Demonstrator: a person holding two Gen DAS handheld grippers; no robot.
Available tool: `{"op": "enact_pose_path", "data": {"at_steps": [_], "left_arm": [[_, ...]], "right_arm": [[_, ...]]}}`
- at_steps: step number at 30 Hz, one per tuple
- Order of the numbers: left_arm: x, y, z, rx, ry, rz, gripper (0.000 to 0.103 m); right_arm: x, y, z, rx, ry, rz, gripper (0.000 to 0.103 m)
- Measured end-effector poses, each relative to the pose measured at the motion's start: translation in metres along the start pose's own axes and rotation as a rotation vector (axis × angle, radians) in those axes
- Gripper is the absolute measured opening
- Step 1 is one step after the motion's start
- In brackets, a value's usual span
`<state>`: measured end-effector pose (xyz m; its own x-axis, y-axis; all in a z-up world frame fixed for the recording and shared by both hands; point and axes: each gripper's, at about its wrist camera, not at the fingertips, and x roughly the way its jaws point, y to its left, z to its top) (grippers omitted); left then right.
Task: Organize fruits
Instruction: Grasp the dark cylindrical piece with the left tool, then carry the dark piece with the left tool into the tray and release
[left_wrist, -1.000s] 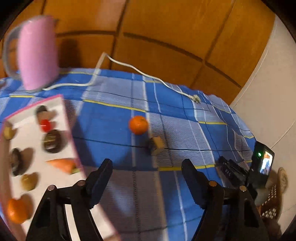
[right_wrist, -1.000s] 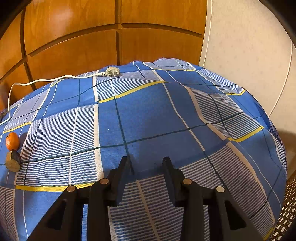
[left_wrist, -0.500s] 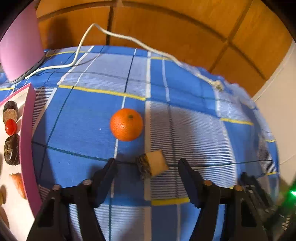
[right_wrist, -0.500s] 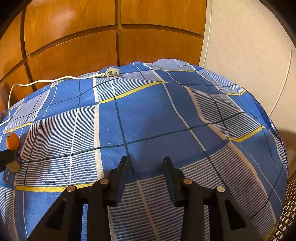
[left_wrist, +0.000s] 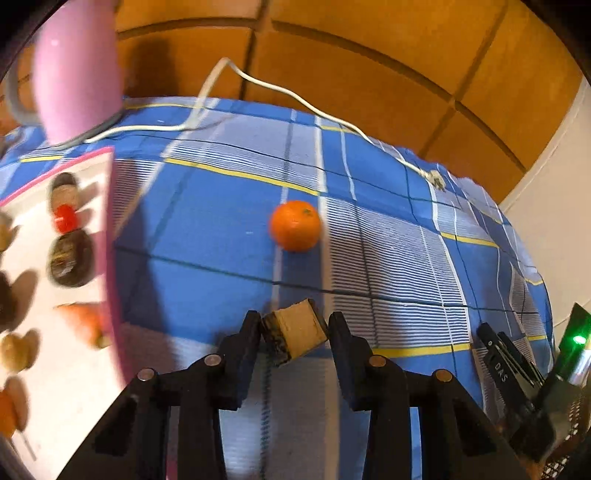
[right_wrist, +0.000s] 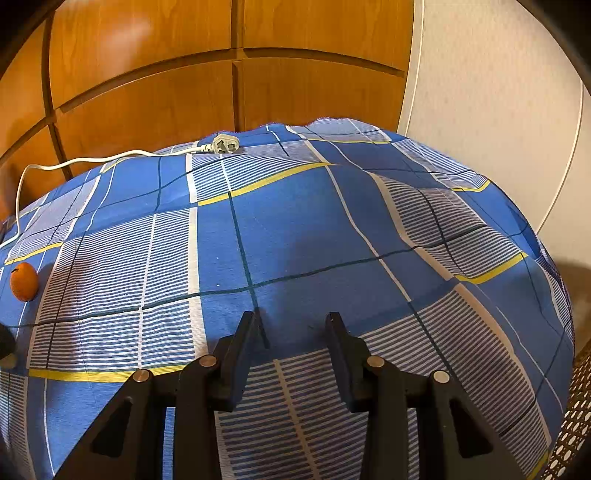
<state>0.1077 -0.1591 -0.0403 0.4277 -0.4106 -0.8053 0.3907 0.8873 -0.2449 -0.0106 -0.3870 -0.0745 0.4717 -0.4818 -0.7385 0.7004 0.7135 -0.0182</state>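
The left gripper (left_wrist: 293, 334), its fingers just closing, grasps a tan fruit wedge (left_wrist: 295, 334) above the bench (left_wrist: 221, 229), its dark rind leftward, long axis across. The right gripper (right_wrist: 291, 332) is released, empty.

I see the tray (left_wrist: 110, 221) at left on the tabletop (left_wrist: 207, 221), kettle (left_wrist: 77, 70) behind it, orange (left_wrist: 294, 225) right of it, cut fruit piece (left_wrist: 295, 332) nearer me.

Blue plaid cloth (right_wrist: 295, 240) with white stripes and yellow lines; orange mandarin (left_wrist: 294, 226); pink kettle (left_wrist: 77, 70); white cable (left_wrist: 295, 96); pink-rimmed white tray (left_wrist: 110, 236).
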Motion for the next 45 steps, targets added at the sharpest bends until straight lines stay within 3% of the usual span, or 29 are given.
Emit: {"op": "enact_pose_path", "data": {"at_steps": [11,20,32,45], "left_arm": [[-0.065,0.039,-0.018,-0.051,-0.141,0.072,0.038],[-0.095,0.073,-0.028,-0.123,-0.190,0.105,0.038],[-0.097,0.119,-0.037,-0.232,-0.190,0.149,0.038],[-0.082,0.148,-0.030,-0.281,-0.174,0.154,0.039]], "right_arm": [[0.000,0.000,0.000,0.000,0.000,0.000,0.039],[0.000,0.000,0.000,0.000,0.000,-0.001,0.039],[0.001,0.001,0.001,-0.006,0.000,-0.008,0.039],[0.001,0.002,0.001,-0.008,0.000,-0.010,0.039]]}}
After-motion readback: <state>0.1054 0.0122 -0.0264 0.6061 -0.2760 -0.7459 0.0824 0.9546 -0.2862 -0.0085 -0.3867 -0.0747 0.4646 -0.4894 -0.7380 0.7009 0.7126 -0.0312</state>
